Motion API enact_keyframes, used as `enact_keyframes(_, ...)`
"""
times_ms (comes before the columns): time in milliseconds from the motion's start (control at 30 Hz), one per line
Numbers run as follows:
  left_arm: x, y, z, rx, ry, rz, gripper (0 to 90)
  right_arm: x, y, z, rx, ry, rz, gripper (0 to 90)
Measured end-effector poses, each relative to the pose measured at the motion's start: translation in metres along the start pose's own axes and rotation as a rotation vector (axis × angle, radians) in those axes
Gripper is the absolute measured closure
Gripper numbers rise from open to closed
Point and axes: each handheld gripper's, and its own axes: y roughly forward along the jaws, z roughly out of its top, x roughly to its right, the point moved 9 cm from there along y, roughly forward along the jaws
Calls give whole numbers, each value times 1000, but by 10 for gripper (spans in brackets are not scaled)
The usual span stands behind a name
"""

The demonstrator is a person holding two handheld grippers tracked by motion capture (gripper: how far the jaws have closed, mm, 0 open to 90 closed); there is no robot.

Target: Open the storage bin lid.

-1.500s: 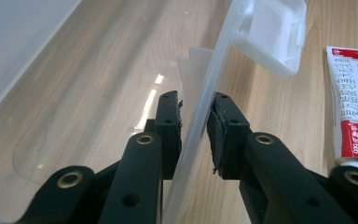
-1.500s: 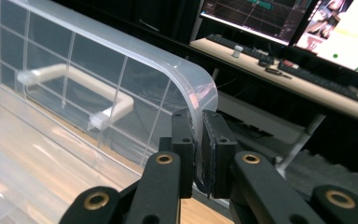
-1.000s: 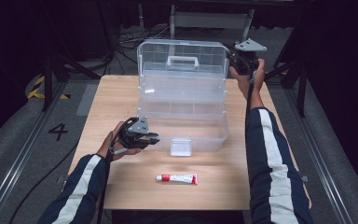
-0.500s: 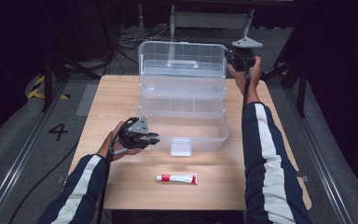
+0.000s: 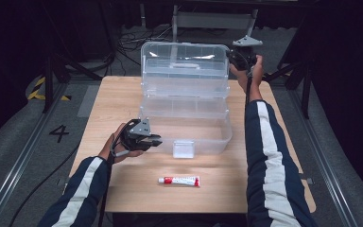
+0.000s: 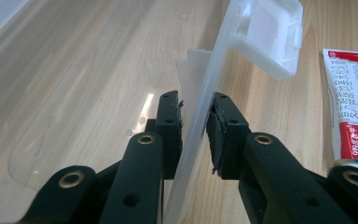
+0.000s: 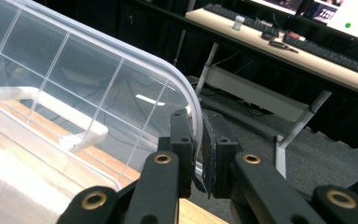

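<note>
A clear plastic box [image 5: 217, 137] stands open in the middle of the wooden table, its lid [image 5: 184, 71] upright at the back. My left gripper [image 5: 158, 141] is shut on the box's front wall near the left corner. In the left gripper view the pads [image 6: 220, 126] press the thin clear wall [image 6: 216, 60] from both sides, my left gripper [image 6: 196, 114] astride it. My right gripper [image 5: 234, 56] is shut on the lid's far right edge. In the right gripper view my right gripper [image 7: 198, 135] clamps the lid's curved rim [image 7: 186, 93]. A red and white tube [image 5: 179, 180] lies in front of the box.
A white latch [image 5: 183, 149] hangs from the box's front wall, just above the tube [image 6: 349, 107]. The lid's handle [image 7: 79, 133] shows through the clear plastic. Black stands and cables surround the table [image 5: 283, 142]. A desk with keyboards [image 7: 326, 56] stands beyond.
My right gripper has shifted slightly left with the lid's edge in its grip. The left gripper, the box base and the tube have stayed put.
</note>
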Motion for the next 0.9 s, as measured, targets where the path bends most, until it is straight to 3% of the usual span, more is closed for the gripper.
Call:
enact_keyframes(533, 0, 0, 0, 6, 16, -2, 761, 5, 27, -12, -45, 20, 16, 835)
enact_keyframes(567, 0, 0, 0, 5, 15, -1, 761, 6, 30, -13, -39, 47, 27, 836)
enact_keyframes(767, 0, 0, 0, 6, 12, -2, 761, 5, 34, -14, -61, 34, 26, 835)
enact_keyframes(900, 0, 1, 0, 10, 9, 0, 758, 7, 37, -16, -56, 64, 41, 835)
